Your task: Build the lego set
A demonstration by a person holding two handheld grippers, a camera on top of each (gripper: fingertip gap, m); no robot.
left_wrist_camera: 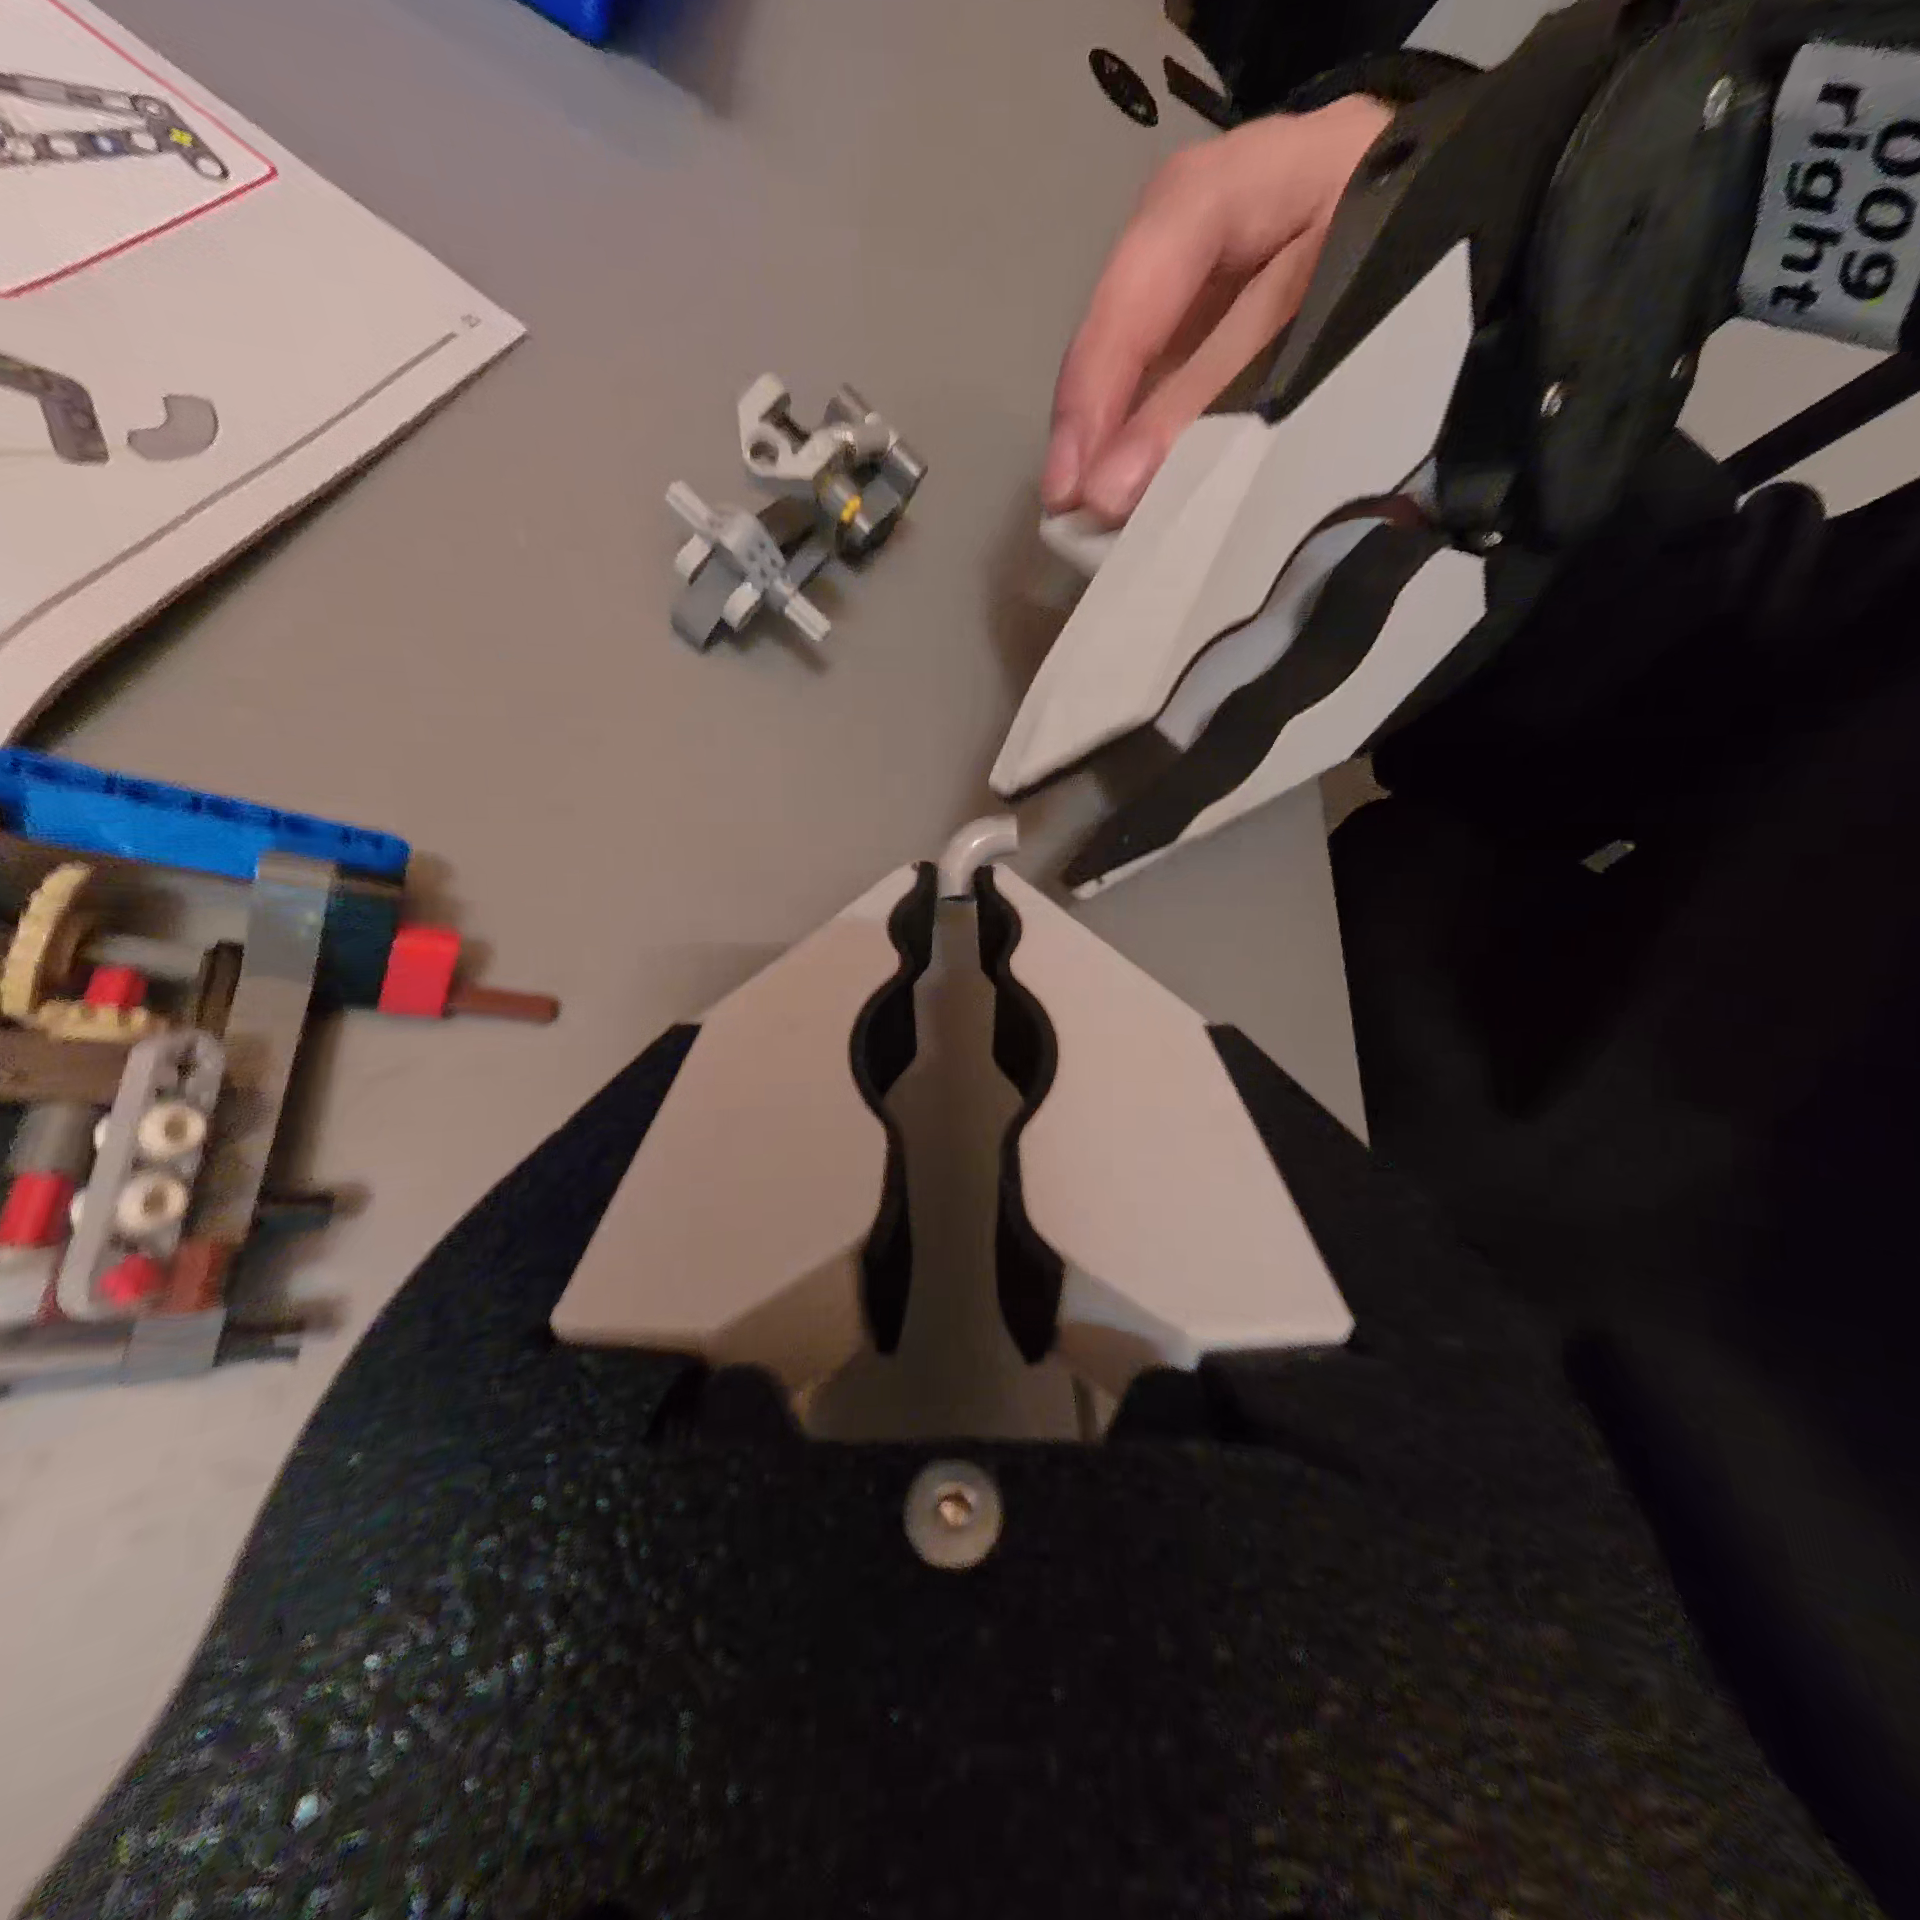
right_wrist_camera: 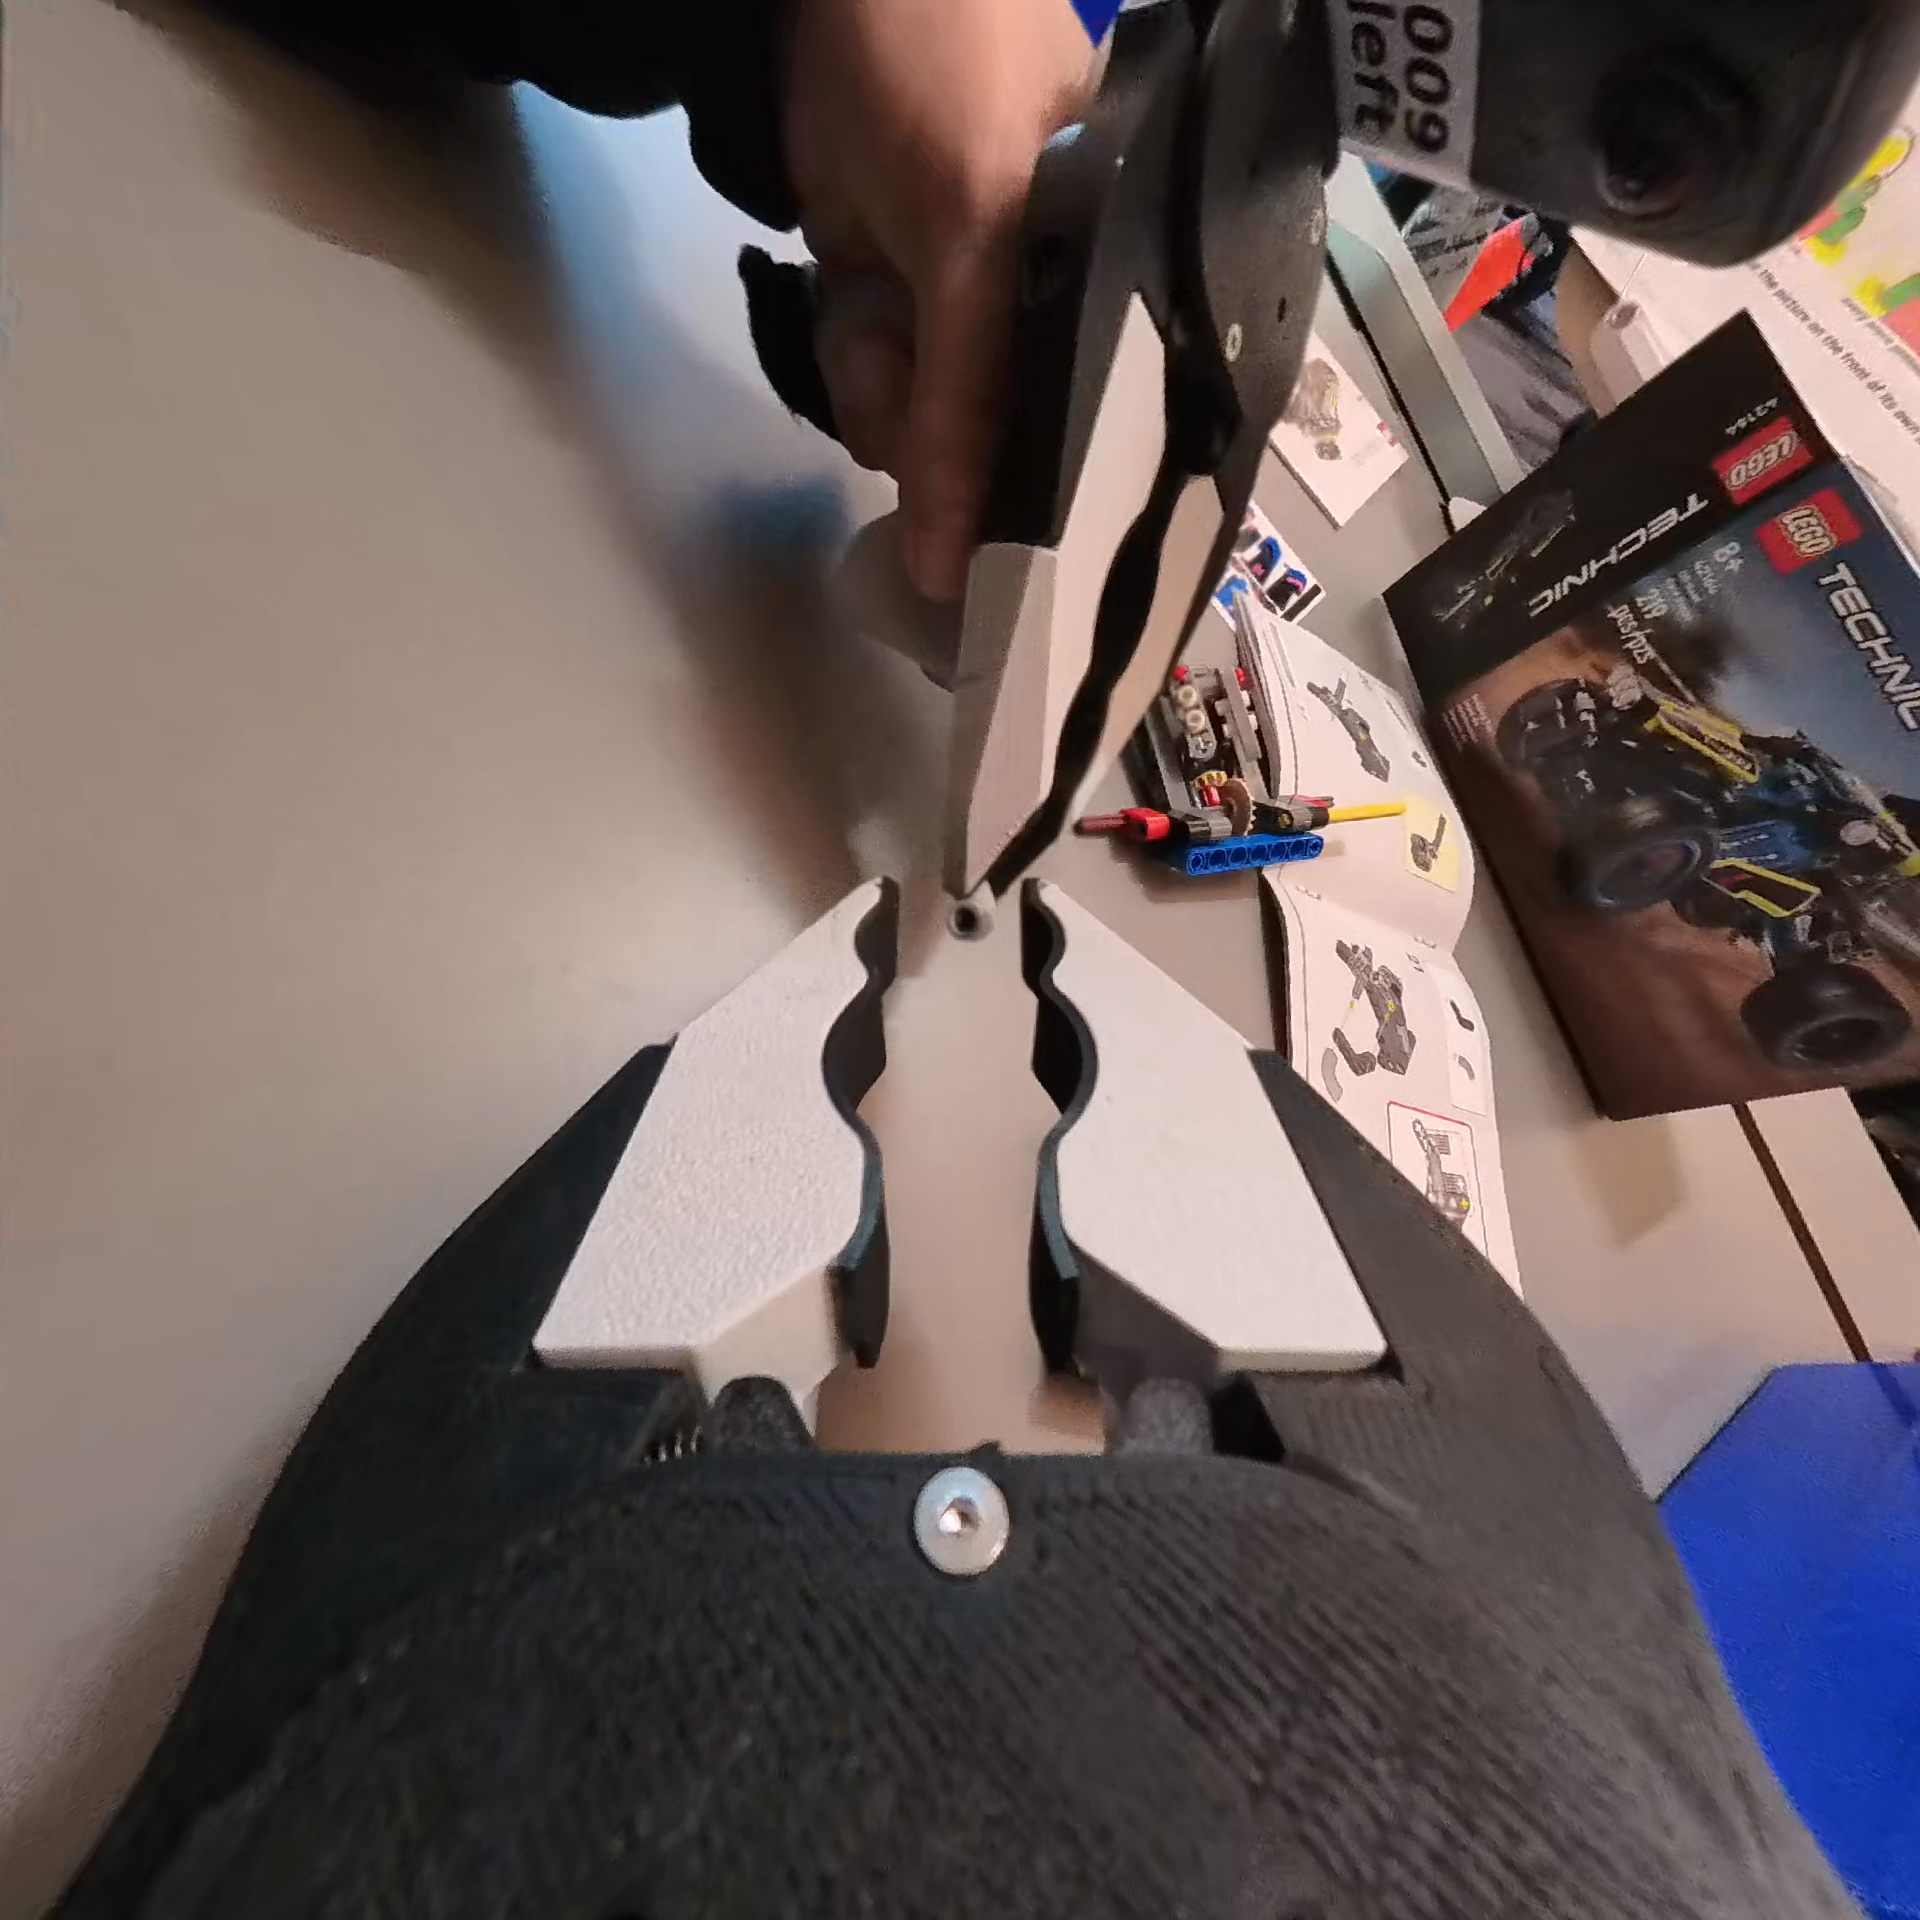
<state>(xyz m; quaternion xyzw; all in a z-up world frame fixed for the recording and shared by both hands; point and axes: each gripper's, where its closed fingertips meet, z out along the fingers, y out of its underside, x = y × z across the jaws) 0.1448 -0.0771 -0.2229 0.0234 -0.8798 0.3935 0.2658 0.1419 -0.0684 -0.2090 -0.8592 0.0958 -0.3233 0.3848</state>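
My left gripper (left_wrist_camera: 951,881) is shut on a small light grey curved Lego piece (left_wrist_camera: 979,840), pinched at the very fingertips above the grey table. In the right wrist view the left gripper (right_wrist_camera: 971,888) comes down from above and holds the same piece (right_wrist_camera: 968,921), whose round hole faces the camera. My right gripper (right_wrist_camera: 962,899) is open, its tips on either side of the piece with a gap on each side. In the left wrist view the right gripper (left_wrist_camera: 1055,847) reaches in from the upper right, tips next to the piece.
A small grey sub-assembly (left_wrist_camera: 795,509) lies on the table beyond the grippers. A larger build with a blue beam (left_wrist_camera: 156,1039) (right_wrist_camera: 1226,790) sits beside the open instruction booklet (left_wrist_camera: 208,312) (right_wrist_camera: 1371,935). The set's box (right_wrist_camera: 1683,779) and a blue bin (right_wrist_camera: 1808,1610) stand at the right. The tips of both grippers are at nearly the same place.
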